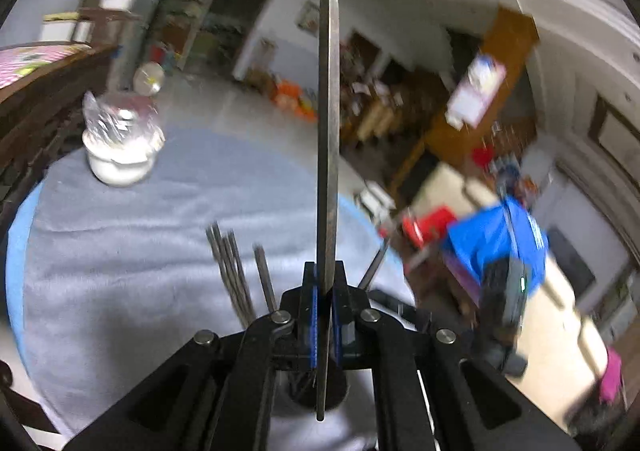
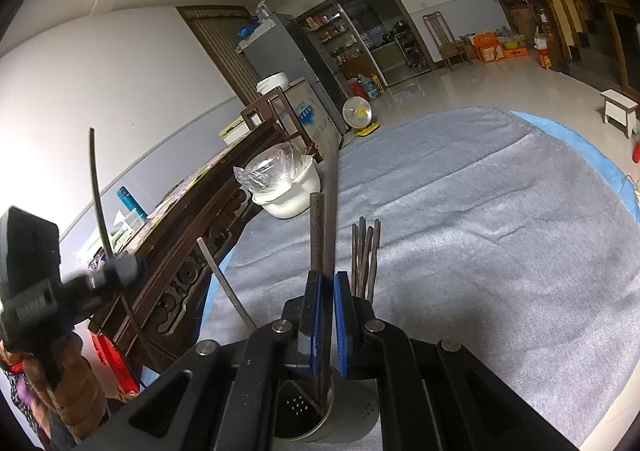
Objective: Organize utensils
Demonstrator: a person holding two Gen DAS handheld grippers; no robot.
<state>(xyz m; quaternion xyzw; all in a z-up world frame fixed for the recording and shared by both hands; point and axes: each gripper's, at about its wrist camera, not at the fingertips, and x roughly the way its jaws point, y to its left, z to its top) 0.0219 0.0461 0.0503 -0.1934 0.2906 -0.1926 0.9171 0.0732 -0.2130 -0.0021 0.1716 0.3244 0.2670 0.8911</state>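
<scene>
My left gripper [image 1: 325,271] is shut on a long flat dark metal utensil [image 1: 329,139] that stands upright, its lower end over a dark holder cup [image 1: 320,391]. Several thin dark sticks [image 1: 232,271] stand in that cup. My right gripper [image 2: 326,283] is shut on a dark metal stick [image 2: 330,211], whose lower end reaches into a round perforated metal utensil holder [image 2: 320,419]. Several more sticks [image 2: 366,255] stand in the holder. The left gripper [image 2: 36,291] shows blurred at the left of the right wrist view, holding its thin utensil [image 2: 98,195].
A grey cloth [image 2: 480,231] covers the round table over a blue underlay [image 1: 16,243]. A white pot wrapped in clear plastic [image 2: 286,187] stands at the table's far edge and shows in the left wrist view [image 1: 120,147]. A carved dark wood cabinet [image 2: 192,251] runs beside the table.
</scene>
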